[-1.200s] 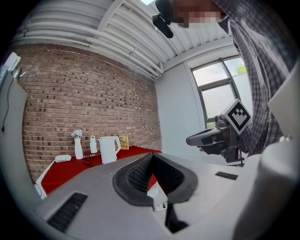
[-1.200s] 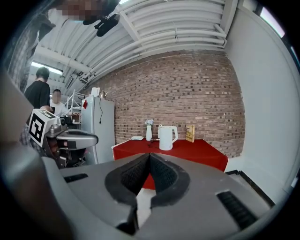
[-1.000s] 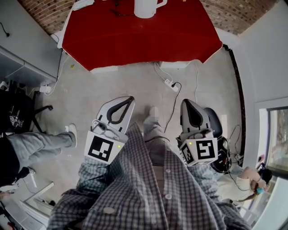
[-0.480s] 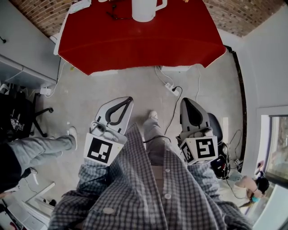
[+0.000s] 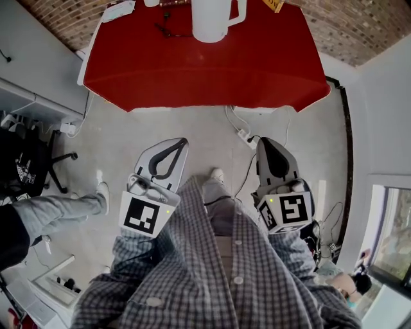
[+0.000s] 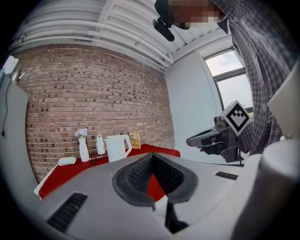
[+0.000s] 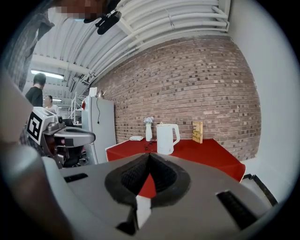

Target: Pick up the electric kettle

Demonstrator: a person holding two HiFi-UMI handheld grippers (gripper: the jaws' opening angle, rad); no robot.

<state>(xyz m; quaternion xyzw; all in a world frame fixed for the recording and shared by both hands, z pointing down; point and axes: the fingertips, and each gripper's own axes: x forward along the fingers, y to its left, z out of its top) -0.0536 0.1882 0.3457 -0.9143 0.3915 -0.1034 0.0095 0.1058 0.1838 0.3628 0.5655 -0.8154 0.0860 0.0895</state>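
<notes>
Electric kettle (image 5: 210,19) upright, axis vertical, handle right.

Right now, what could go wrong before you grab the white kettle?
The white power strip and black floor cable lie on the way; feet could catch. The left hand-held gripper and right hand-held gripper are both shut, so they might just bump the tall white electric kettle. The slim white flower vase beside it could topple.
</notes>
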